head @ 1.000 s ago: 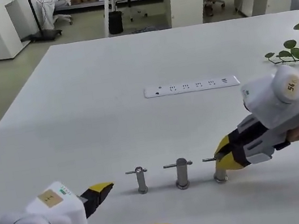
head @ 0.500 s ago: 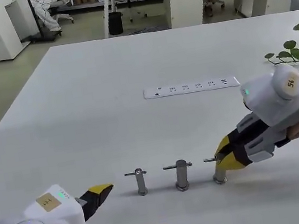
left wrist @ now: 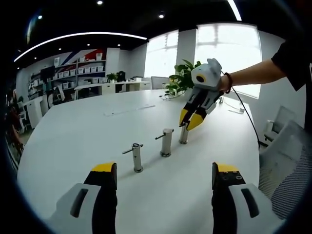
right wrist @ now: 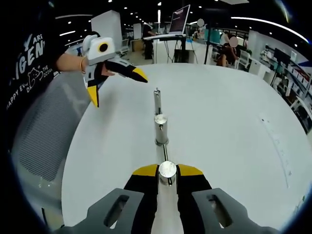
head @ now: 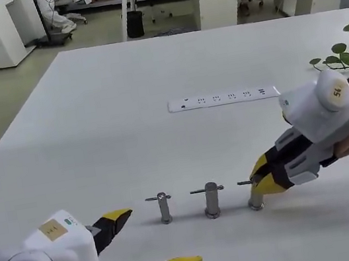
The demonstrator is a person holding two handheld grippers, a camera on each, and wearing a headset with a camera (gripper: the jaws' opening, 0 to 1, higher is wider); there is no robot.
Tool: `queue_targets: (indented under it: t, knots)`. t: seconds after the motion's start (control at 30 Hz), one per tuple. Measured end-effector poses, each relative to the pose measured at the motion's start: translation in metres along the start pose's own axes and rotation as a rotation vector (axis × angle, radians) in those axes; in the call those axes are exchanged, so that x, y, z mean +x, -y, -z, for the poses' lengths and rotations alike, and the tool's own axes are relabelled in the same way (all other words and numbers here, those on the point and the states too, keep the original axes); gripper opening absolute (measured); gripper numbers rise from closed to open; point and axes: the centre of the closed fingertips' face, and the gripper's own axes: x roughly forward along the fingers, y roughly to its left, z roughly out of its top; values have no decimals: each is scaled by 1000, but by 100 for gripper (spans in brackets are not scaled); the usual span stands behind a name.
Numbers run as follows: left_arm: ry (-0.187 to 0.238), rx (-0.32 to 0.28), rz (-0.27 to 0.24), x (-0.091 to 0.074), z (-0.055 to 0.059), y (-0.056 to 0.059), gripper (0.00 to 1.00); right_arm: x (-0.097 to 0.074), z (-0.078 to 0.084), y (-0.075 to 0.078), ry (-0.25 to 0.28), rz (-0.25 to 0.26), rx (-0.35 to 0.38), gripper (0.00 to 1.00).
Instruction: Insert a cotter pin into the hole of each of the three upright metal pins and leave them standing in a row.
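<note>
Upright silver metal pins stand in a straight row near the front of the white workbench (head: 92,117): the left-hand pin (head: 165,211), the middle pin (head: 212,203) and the right-hand pin (head: 255,198), each apart from its neighbour. A thin steel left cotter pin (head: 151,200) lies crosswise through the head of the left-hand pin, and a matching middle cotter pin (head: 196,192) passes through the middle one, showing on both sides. The third cotter pin (head: 242,185) sticks out of the right-hand pin towards the middle pin; its far end is hidden behind the yellow-tipped grey right gripper (head: 261,183). In the right gripper view that gripper's jaws sit close on either side of the right-hand pin's round top and appear to pinch it. The yellow-tipped grey left gripper (head: 154,241) hovers in front of the row, well apart from it, with its jaws spread wide and nothing between them. By my reading the last of the three insertions is in hand and nearly finished. The next move calls for seating the third cotter pin evenly, as in the other two. The jaws should then part gently and draw back along their own line, so the right-hand pin neither tips nor shifts out of the row.
</note>
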Motion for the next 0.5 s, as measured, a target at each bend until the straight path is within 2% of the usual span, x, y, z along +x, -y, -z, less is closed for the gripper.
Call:
queue_targets:
  t: [0.17,0.3,0.4,0.5]
  knots:
    - [-4,2,1,0,1,0,79,1,-1,-2,1,-7,-3,9]
    - [-5,5,0,0,1,-1,80,4,9,-2,-39,-5,-27,11]
    - [-4,2,-1,0,1,-2,80,3,9,-1,-34,9,-21,17]
    - [-12,3,-6,0,2,-3,80,1,6,-2,-22,17,-7,16]
